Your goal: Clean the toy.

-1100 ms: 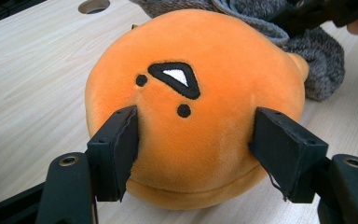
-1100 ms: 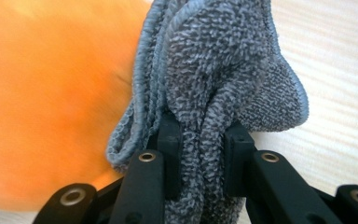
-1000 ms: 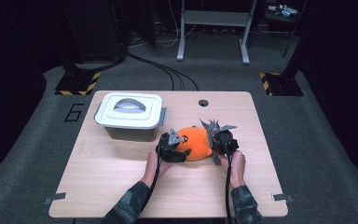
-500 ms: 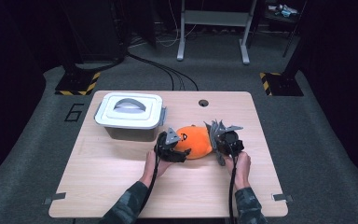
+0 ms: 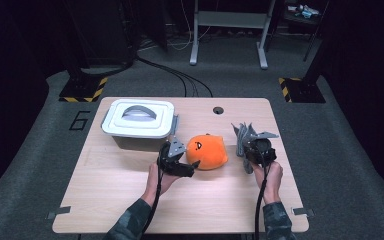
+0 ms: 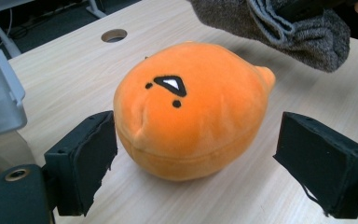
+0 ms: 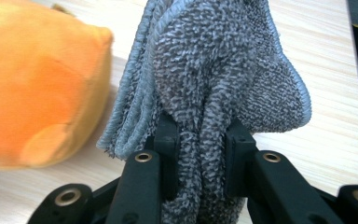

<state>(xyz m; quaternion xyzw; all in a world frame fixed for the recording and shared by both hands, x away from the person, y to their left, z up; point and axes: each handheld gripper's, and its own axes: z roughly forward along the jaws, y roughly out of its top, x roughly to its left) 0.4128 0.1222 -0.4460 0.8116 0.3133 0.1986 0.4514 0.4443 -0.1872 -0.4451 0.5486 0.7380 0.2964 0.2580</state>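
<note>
Orange plush (image 5: 207, 151) sits mid-table (image 5: 130, 210), face side up, just right of the lidded white box (image 5: 137, 120) and clear of it. Left gripper (image 5: 176, 161) is at the plush's left side; its jaws have just been opening and now stand wide apart, plush between them in the left gripper view (image 6: 191, 126) but neither pad pressing it, gap visible both sides, so released and resting on the wood. Right gripper (image 5: 252, 145) is right of the plush, jaws clamped tight on a grey cloth (image 5: 244, 137); right gripper view shows the bunched terry (image 7: 214, 84) squeezed between the pads and flopping above them, lifted off the table, plush (image 7: 37, 88) just beside it. Handling judgement: plush looks light, soft, squashy, fuzzy surface so not slippery, nothing fragile; rounded body will deform under a pinch and may roll or pop out if taken high on the dome. Best hold looks like across the widest middle near the seam line, jaws low and level, or pinch the small nub at its end. Cloth is limp, light, grippy, folds hang unevenly; the current mid-bunch pinch looks secure, but loose edges could drag over the plush and nudge it. Table hole (image 5: 218, 110) at far edge, not involved.
</note>
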